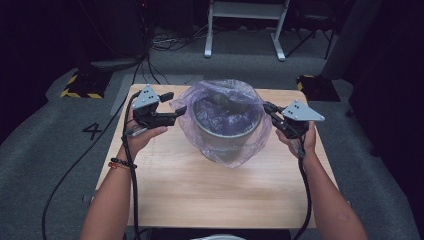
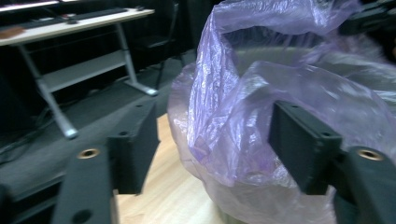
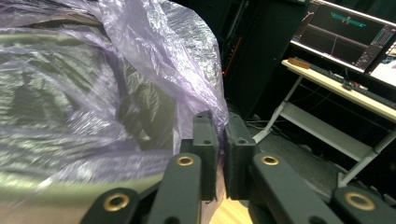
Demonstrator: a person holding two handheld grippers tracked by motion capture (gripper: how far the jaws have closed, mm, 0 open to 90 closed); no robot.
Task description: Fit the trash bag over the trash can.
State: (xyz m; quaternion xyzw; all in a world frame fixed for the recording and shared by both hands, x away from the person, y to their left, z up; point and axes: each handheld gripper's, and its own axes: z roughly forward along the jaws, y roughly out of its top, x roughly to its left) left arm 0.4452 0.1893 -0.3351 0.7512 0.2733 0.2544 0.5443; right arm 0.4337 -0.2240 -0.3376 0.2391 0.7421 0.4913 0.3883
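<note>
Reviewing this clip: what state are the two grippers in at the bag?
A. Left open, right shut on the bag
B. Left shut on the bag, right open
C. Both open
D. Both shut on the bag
A: the left gripper has its jaws wide apart around the bag, while the right gripper has its jaws pressed together on the film.

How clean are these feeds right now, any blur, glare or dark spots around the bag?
High view: table evenly lit, surroundings dark, purple bag sharp. Left gripper view: bag soft with blur at the right edge, left claw open. Right gripper view: bright sheen on the film, right claw shut on it.
</note>
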